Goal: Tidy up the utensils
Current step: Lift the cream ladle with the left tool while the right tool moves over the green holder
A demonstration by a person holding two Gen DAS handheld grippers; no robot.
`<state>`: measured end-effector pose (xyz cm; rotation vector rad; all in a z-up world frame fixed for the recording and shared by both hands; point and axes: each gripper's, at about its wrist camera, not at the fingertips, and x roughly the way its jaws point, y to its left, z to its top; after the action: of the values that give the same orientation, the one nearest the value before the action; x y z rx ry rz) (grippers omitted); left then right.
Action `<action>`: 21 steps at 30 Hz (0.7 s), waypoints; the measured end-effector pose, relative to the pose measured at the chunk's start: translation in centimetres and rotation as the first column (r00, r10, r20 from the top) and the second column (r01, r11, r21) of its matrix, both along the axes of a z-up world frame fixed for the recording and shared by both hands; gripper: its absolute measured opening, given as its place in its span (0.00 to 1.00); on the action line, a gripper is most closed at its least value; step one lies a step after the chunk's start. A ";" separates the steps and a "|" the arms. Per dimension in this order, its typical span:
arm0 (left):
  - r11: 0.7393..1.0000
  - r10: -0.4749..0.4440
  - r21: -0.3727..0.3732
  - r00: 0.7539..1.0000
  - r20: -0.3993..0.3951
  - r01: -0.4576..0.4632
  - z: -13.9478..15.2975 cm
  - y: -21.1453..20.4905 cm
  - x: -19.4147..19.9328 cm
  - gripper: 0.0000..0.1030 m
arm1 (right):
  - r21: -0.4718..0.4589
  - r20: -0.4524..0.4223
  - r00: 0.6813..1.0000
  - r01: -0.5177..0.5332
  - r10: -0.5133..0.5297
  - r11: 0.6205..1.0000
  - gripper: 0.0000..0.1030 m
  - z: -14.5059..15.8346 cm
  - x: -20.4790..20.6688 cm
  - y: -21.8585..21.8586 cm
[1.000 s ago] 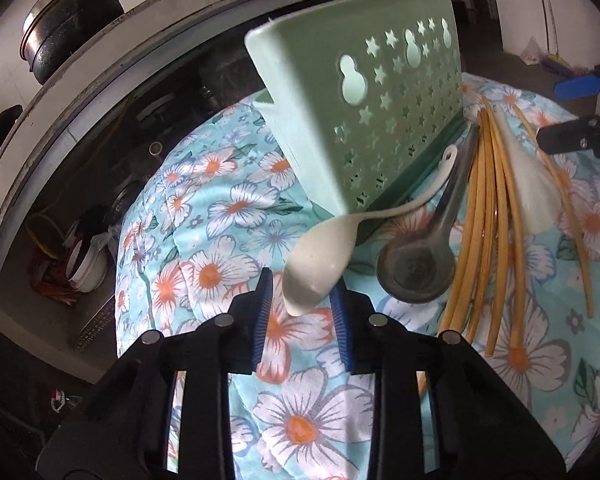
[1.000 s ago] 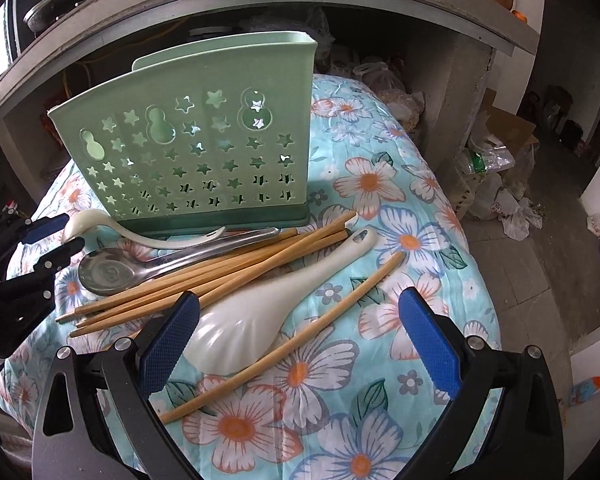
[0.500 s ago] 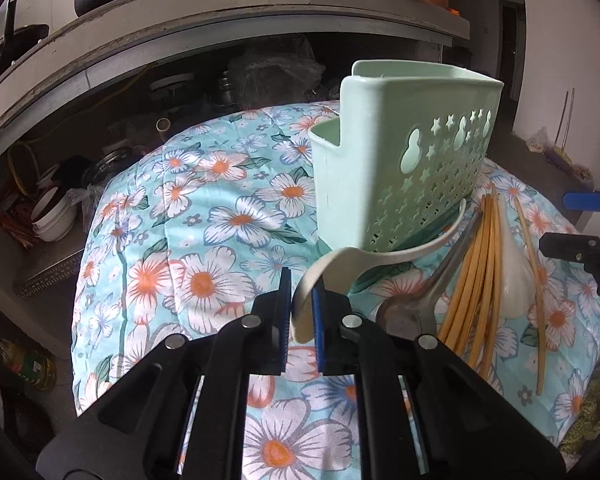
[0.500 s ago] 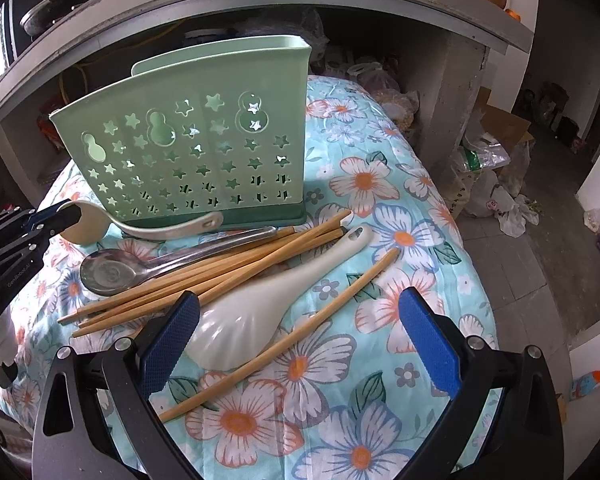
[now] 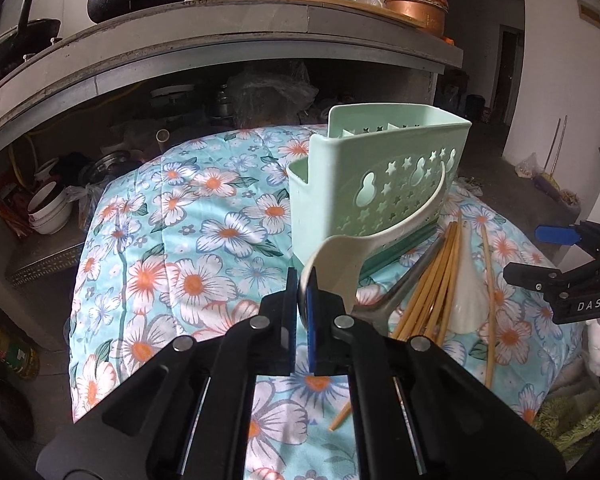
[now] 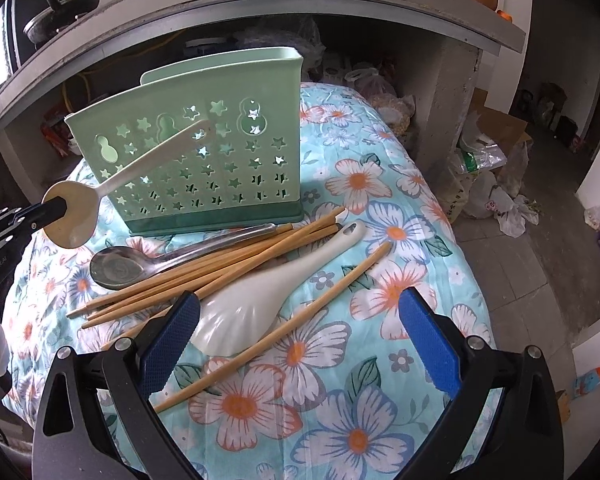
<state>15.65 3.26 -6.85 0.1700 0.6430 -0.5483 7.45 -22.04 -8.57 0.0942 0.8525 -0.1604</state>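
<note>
Above the floral cloth (image 6: 380, 420), left of the green utensil holder (image 6: 204, 152): cream spoon (image 6: 80, 216) lifted, bowl pinched in the left gripper (image 5: 302, 300), handle slanting up across the holder's star-cut wall.

Right gripper (image 6: 300, 340) spread wide, holding nothing, hovering over the white rice paddle (image 6: 260, 300), bamboo chopsticks (image 6: 204, 276) and steel spoon (image 6: 120, 268) lying just in front of the holder.

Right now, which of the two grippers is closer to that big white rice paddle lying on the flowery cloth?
Right. The right gripper hangs open just above the rice paddle, one finger beside its blade. The left gripper is off past the metal spoon, pinching the cream spoon.
</note>
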 end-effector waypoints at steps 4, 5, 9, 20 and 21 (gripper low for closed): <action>1.000 -0.004 -0.019 1.000 -0.001 0.004 0.5 0.1 -0.5 0.03 | 0.001 0.007 1.000 -0.001 0.001 1.000 0.94 0.1 -0.4 0.0; 1.000 -0.006 -0.023 1.000 -0.003 0.006 0.6 0.1 -0.6 0.03 | 0.001 0.008 1.000 -0.001 0.001 1.000 0.94 0.2 -0.5 0.0; 1.000 -0.012 -0.023 1.000 -0.002 0.012 0.7 -0.1 -1.0 0.03 | 0.002 0.015 1.000 0.001 -0.001 1.000 0.94 0.3 -0.8 -0.1; 0.999 -0.030 -0.031 1.000 0.008 0.031 0.9 -0.2 -2.0 0.03 | 0.002 0.032 0.999 0.001 -0.001 1.000 0.94 0.7 -1.7 -0.2; 0.999 -0.032 -0.032 0.999 0.008 0.032 1.0 -0.2 -2.0 0.03 | 0.002 0.033 0.999 0.001 -0.001 1.000 0.94 0.8 -1.7 -0.2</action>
<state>13.63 3.03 -5.89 0.1520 0.6250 -0.5880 5.72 -22.24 -7.79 0.0987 0.8194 -0.1588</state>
